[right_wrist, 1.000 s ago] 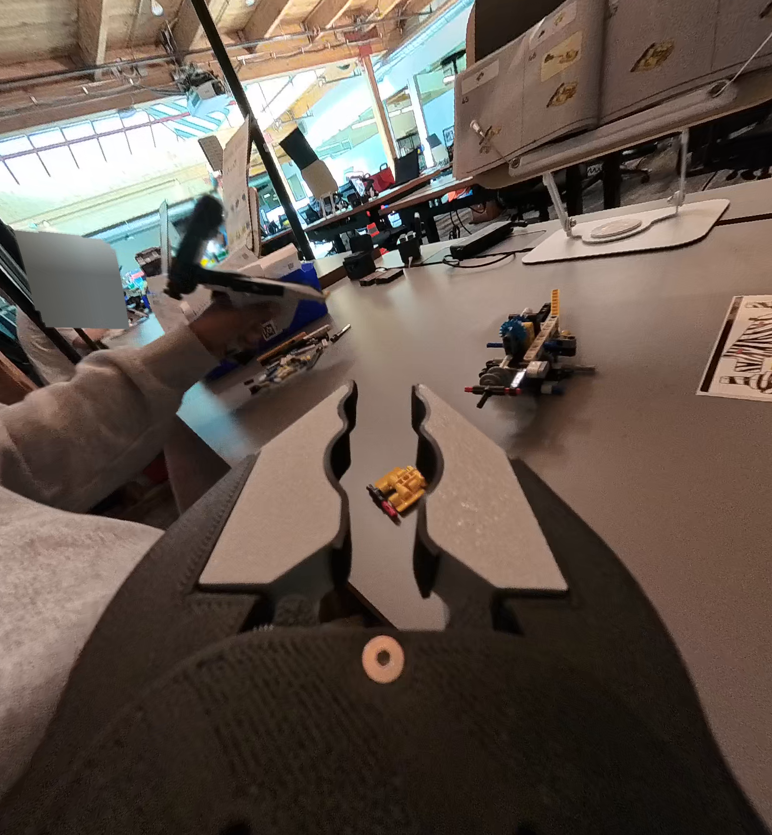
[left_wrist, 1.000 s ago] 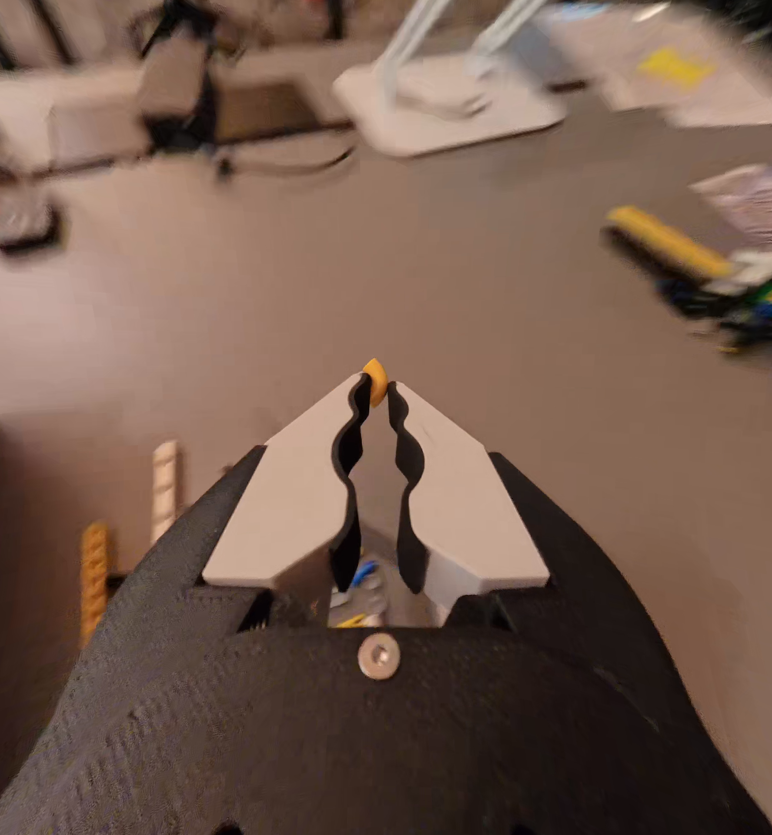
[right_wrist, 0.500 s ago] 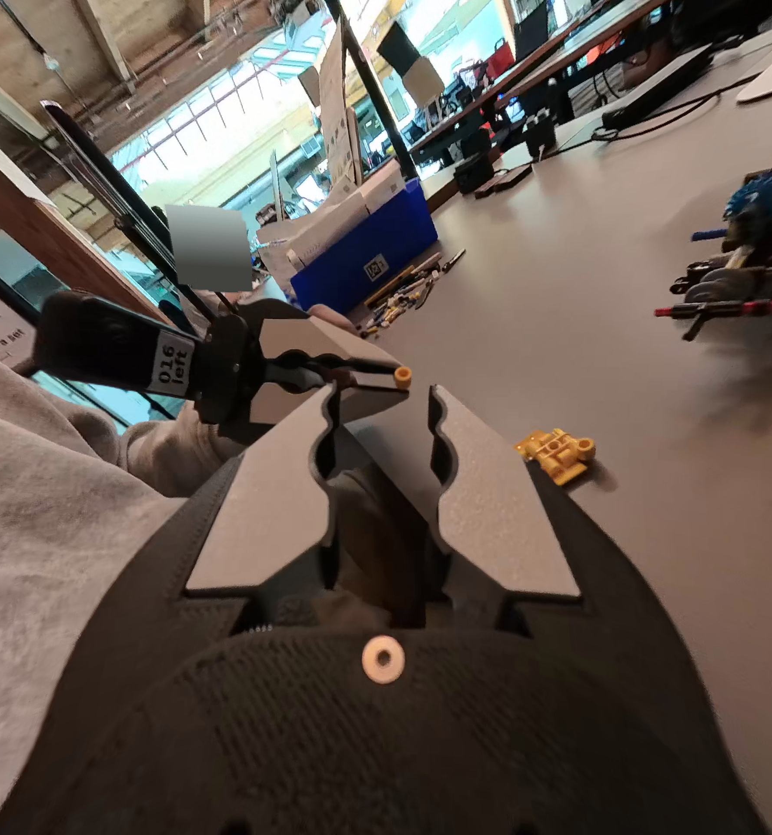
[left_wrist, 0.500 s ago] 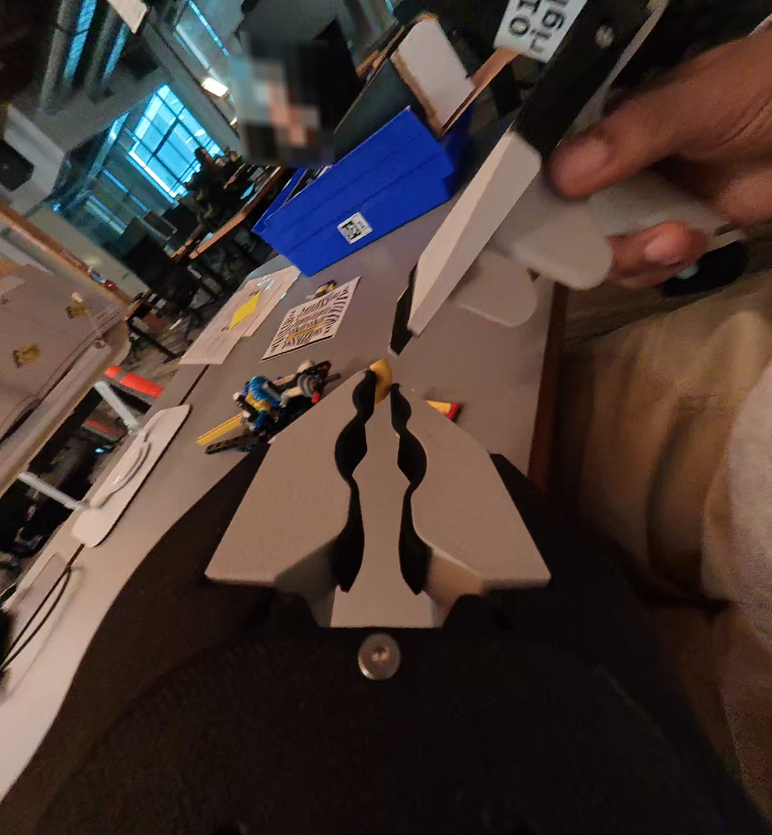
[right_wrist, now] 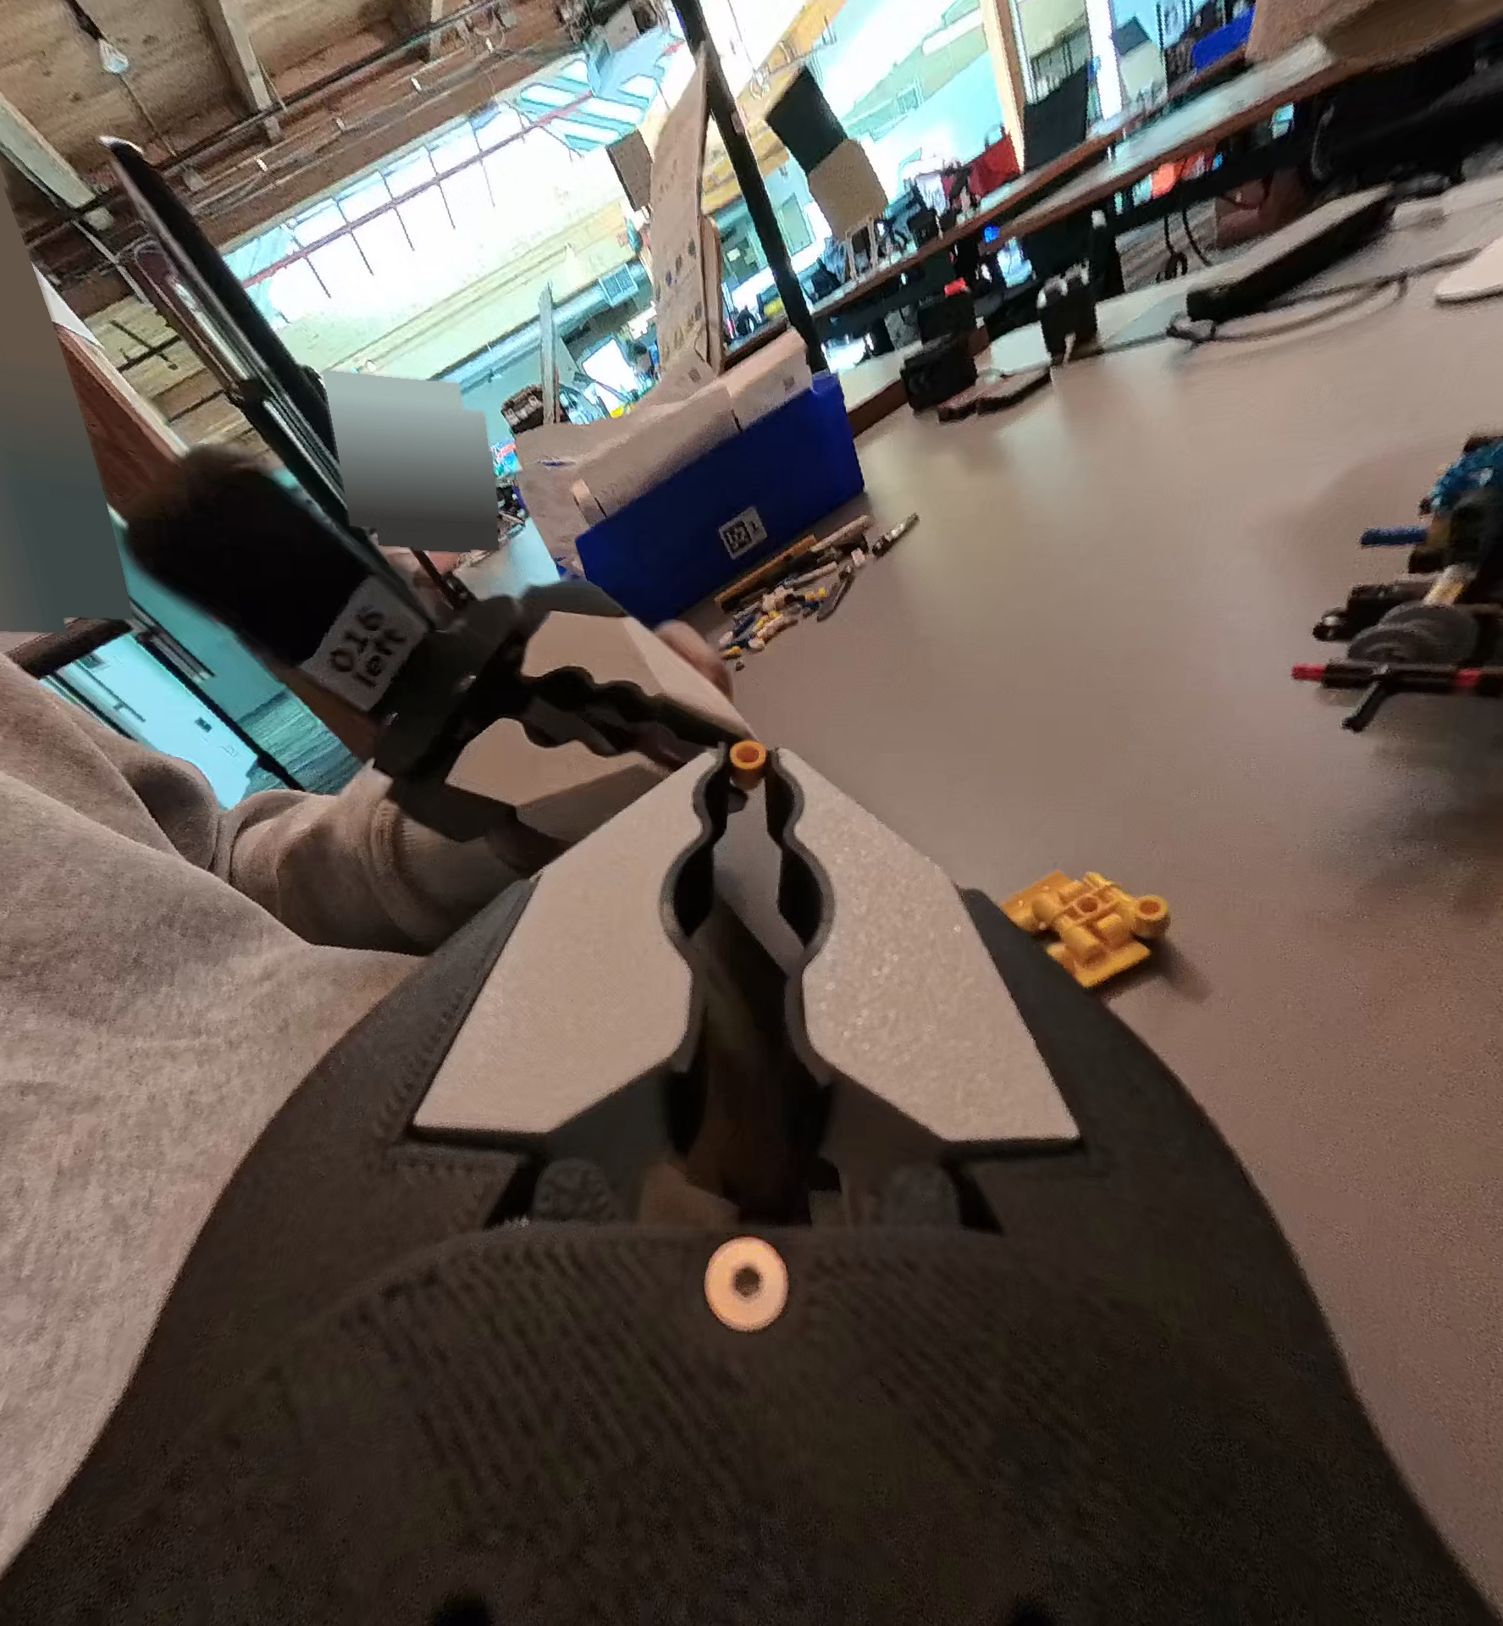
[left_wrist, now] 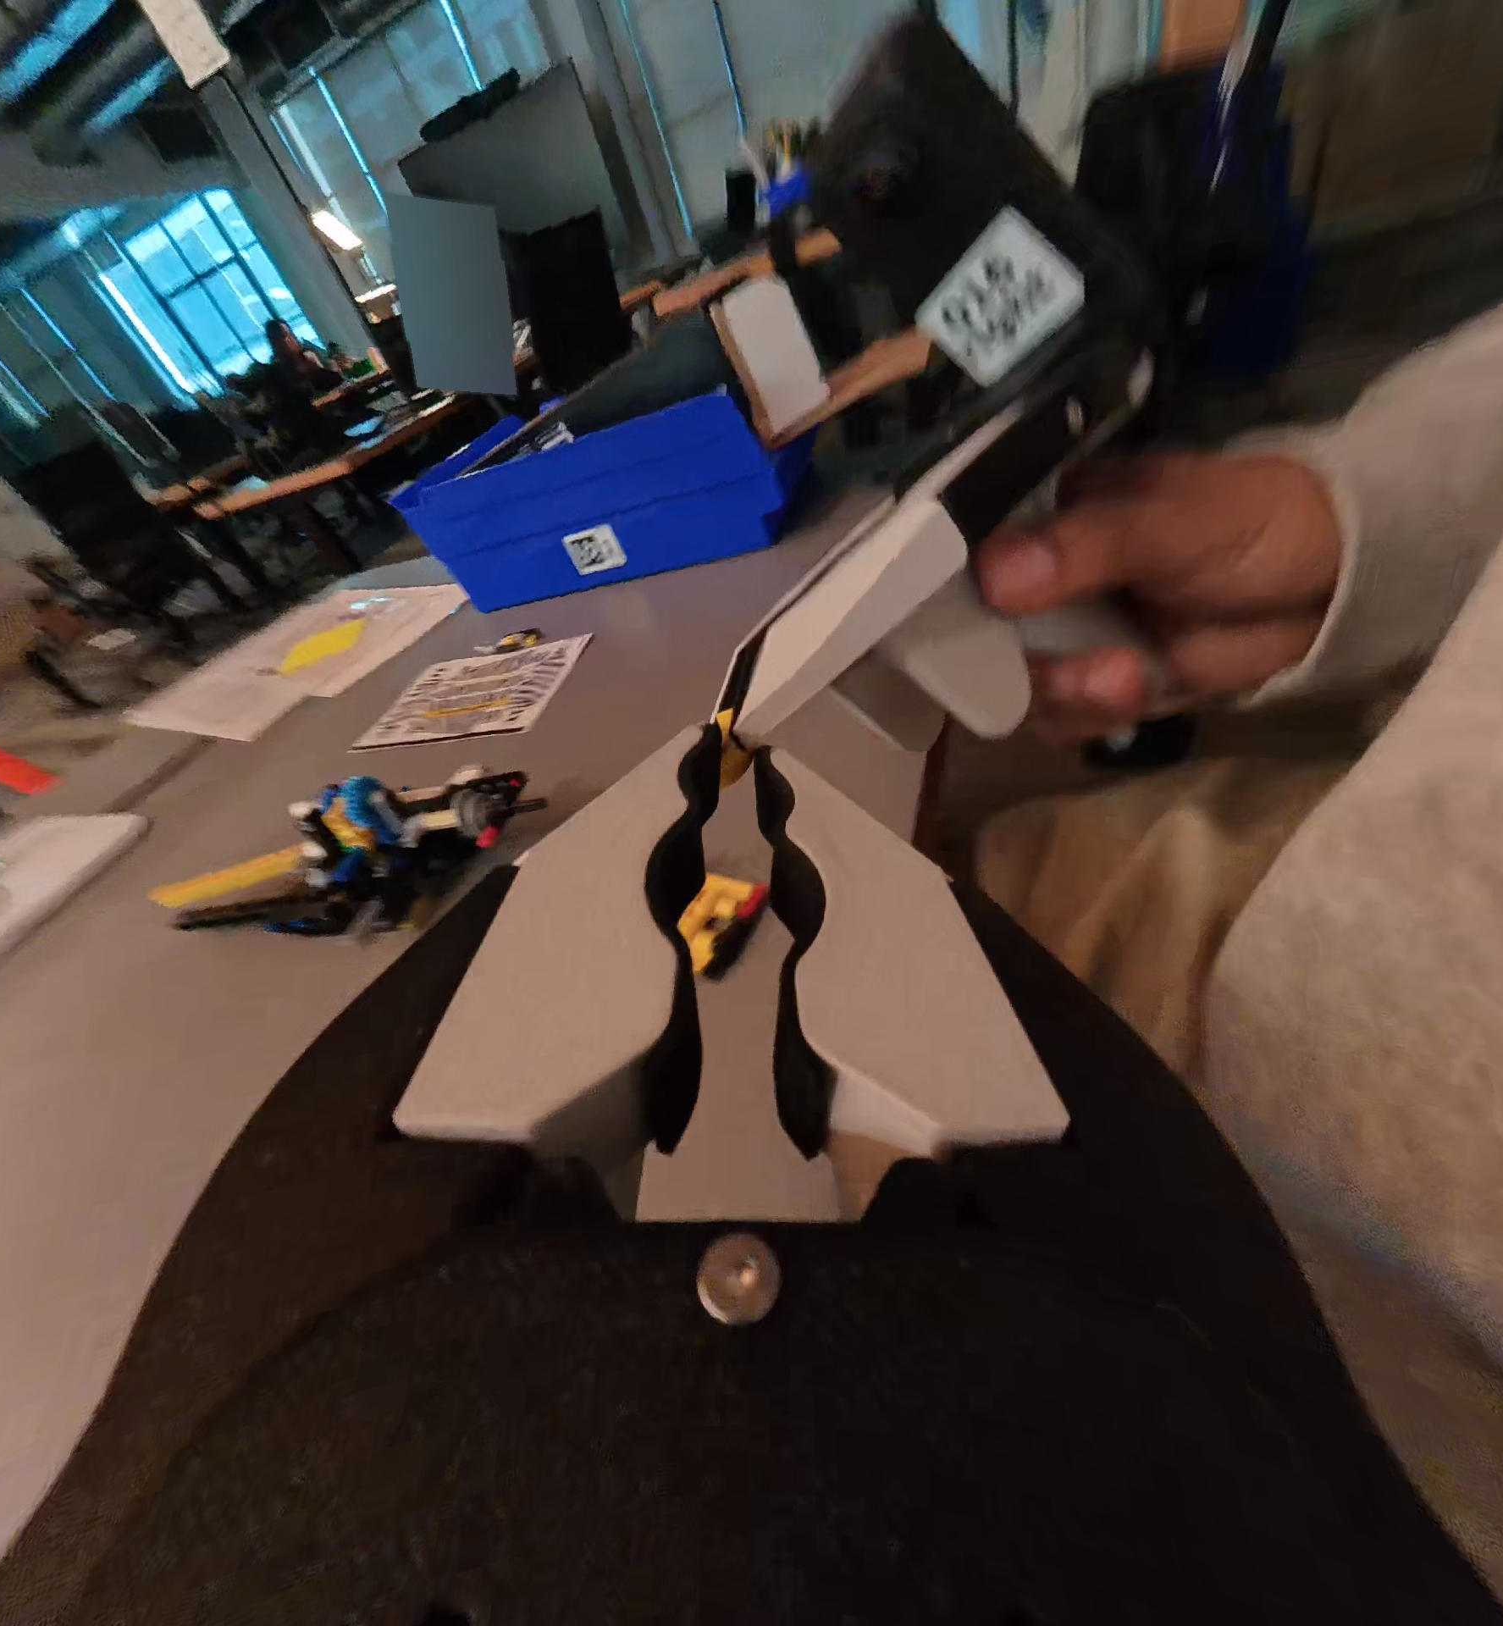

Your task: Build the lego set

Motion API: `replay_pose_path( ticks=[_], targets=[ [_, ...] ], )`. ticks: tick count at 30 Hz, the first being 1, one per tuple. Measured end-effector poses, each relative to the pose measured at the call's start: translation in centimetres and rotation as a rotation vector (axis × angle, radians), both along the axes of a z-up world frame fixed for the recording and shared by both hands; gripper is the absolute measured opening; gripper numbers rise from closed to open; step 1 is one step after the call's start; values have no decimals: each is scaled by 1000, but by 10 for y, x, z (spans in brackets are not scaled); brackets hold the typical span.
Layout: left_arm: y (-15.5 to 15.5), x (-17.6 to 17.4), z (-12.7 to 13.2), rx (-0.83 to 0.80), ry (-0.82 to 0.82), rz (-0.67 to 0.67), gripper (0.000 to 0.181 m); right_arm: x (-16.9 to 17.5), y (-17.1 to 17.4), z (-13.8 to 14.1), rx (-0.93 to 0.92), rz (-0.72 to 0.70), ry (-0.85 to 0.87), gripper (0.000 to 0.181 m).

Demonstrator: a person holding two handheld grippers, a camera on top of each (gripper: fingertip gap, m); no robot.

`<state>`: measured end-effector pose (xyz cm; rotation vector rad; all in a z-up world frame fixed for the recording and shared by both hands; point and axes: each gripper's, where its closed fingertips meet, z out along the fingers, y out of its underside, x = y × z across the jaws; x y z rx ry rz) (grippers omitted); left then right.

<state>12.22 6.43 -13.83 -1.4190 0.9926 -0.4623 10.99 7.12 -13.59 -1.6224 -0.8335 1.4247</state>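
Two handheld grippers meet tip to tip above the bench [right_wrist: 1170,545], passing a small orange bush [right_wrist: 748,758]. The left gripper [left_wrist: 734,757] has its jaws closed on the bush at the very tips; the right gripper [right_wrist: 743,774] has its jaws nearly shut around the same piece, though whether they already bear on it cannot be told. Below the bush, on the bench near the edge, lies a yellow connector [right_wrist: 1086,934]; beyond it stands the part-built model [left_wrist: 396,823], and farther back a blue bin [left_wrist: 616,506] with loose parts [right_wrist: 805,585] beside it. The risk, judging from so shallow a hold: if one gripper lets go before the other has a firm bite, the bush could twist out, drop and roll off the bench.
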Motion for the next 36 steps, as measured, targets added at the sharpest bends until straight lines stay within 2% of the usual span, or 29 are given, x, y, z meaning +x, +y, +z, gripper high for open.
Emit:
replay_pose_path(
  ticks=[1,5,8,10,11,14,15,22,24,27,29,32,36],
  targets=[
    [-2,1,7,-72,-107,-28,7,1,-1,5,20,-1,23,6],
    [-11,7,33,-467,-540,-243,8,7,-5,28,124,-8,124,6],
    [-10,1,43,-590,-696,-322,7,10,-12,40,216,-13,155,6],
    [-8,-1,39,-592,-705,-306,20,10,-15,44,250,-19,164,6],
    [-9,0,38,-597,-698,-312,20,10,-15,45,263,-21,164,6],
    [-16,6,40,-631,-699,-365,17,10,-18,48,280,-17,177,6],
    [-19,6,41,-635,-706,-386,4,9,-18,48,289,-17,174,6],
    [-19,-5,49,-639,-767,-442,0,8,-22,46,339,-11,150,6],
    [-15,-11,52,-637,-796,-431,0,8,-21,43,333,-10,133,6],
    [-18,-8,45,-610,-711,-416,0,8,-21,43,312,-1,138,6],
    [-18,-6,44,-621,-722,-422,10,8,-20,44,297,3,151,6],
    [-21,-2,44,-671,-742,-463,15,7,-22,41,271,34,146,6],
    [-21,-2,43,-675,-744,-463,8,4,-23,37,230,63,140,6]
  ],
)
